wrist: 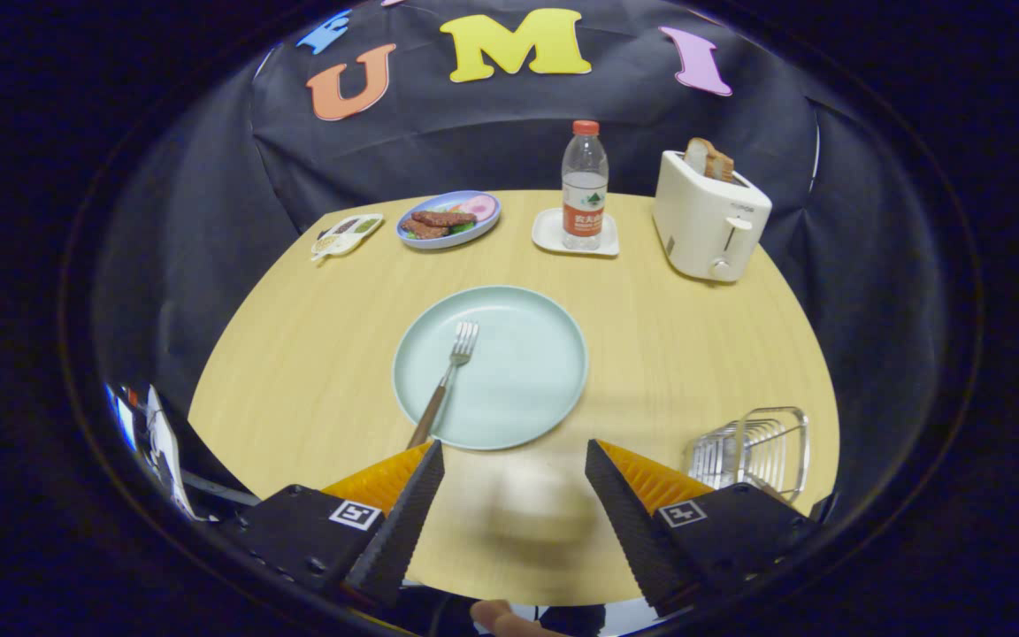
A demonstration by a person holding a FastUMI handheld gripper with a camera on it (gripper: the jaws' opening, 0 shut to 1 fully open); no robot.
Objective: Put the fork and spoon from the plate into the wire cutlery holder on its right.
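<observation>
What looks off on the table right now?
The plate holds just a fork, its handle poking over the near rim; no spoon lies on it. The wire holder seems to lie tipped on its side near the right finger. The gripper hangs open, short of the plate, holding nothing.

- Wooden table: light, round-edged top.
- Toaster: far right of table, upright, bread slices standing in its slot.
- Water bottle: upright on a small white tray, left of the toaster.
- Blue plate of food: left of the bottle.
- Small divided dish: just beside that plate, far left.
</observation>
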